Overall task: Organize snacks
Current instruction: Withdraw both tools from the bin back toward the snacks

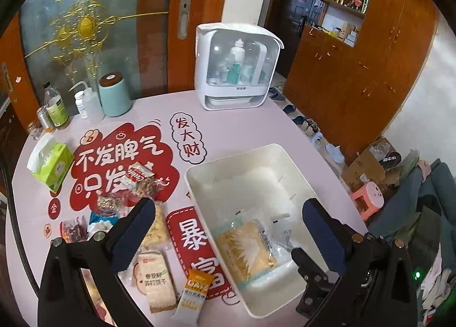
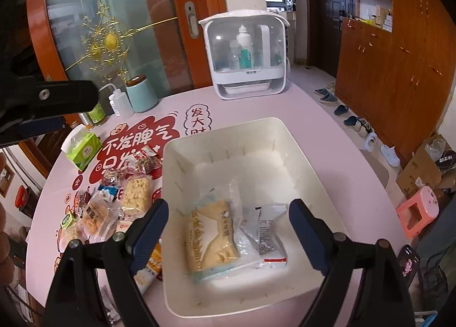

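Observation:
A white plastic bin (image 1: pixel 199 176) (image 2: pixel 222 133) stands on the pink table. In it lie a yellow cake packet (image 1: pixel 245 253) (image 2: pixel 212 238) and a grey-white packet (image 2: pixel 265 233) (image 1: pixel 280 234). Several loose snack packets lie left of the bin, among them an orange oat bar (image 1: pixel 195 292), a bread packet (image 1: pixel 155 278) and a nut bar (image 1: pixel 142 181) (image 2: pixel 142 160). My left gripper (image 1: pixel 228 213) is open and empty above the bin's near left edge. My right gripper (image 2: pixel 228 213) is open and empty above the bin, over the two packets.
A white bottle steriliser (image 1: pixel 238 67) (image 2: pixel 246 56) stands at the table's far edge. A teal canister (image 1: pixel 114 96), bottles (image 1: pixel 55 107) and a green tissue pack (image 1: pixel 52 161) stand at the far left. The other gripper's arm (image 2: pixel 48 102) crosses the right view's upper left.

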{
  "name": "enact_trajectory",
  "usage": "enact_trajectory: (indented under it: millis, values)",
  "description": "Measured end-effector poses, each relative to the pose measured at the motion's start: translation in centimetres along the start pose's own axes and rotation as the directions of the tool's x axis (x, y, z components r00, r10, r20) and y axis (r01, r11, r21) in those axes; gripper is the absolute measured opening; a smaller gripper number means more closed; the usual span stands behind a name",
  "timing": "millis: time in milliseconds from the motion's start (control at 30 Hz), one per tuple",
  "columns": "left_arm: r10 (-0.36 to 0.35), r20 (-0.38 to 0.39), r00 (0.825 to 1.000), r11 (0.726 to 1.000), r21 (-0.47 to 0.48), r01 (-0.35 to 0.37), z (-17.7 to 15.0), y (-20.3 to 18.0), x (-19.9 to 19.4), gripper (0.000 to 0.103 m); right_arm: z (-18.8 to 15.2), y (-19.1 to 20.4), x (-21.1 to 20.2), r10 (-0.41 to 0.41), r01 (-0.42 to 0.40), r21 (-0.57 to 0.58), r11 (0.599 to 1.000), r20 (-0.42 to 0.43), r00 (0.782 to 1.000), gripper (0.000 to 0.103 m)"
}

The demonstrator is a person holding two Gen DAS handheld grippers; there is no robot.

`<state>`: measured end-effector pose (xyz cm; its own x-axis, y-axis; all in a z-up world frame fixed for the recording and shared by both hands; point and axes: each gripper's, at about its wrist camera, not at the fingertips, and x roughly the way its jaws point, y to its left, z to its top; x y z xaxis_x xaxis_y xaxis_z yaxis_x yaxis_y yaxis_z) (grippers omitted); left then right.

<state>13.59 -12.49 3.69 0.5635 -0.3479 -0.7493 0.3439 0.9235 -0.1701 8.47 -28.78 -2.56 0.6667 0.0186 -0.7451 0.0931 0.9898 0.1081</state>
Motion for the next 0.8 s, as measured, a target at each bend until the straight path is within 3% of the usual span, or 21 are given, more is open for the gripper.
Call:
enact_trajectory:
  millis: [267, 500, 800]
  values:
    - [0.045, 0.058, 0.997, 0.998, -0.047, -0.042, -0.9, 4.7, -5.8, 0.103, 1.0, 2.8, -3.4, 0.000, 0.003, -0.033, 0.999, 0.091, 0.996, 0.087]
    - [0.142, 0.124, 0.982, 0.987, -0.097, -0.131, -2.7, 10.9, -10.9, 0.103, 1.5, 6.7, -5.9, 0.030, -0.017, -0.086, 0.996, 0.148, 0.989, 0.087]
    - [0.217, 0.055, 0.975, 0.971, -0.119, -0.209, -7.2, 18.6, -11.9, 0.103, 0.2, 13.0, -5.1, 0.071, -0.054, -0.166, 0.985, 0.097, 0.993, 0.087]
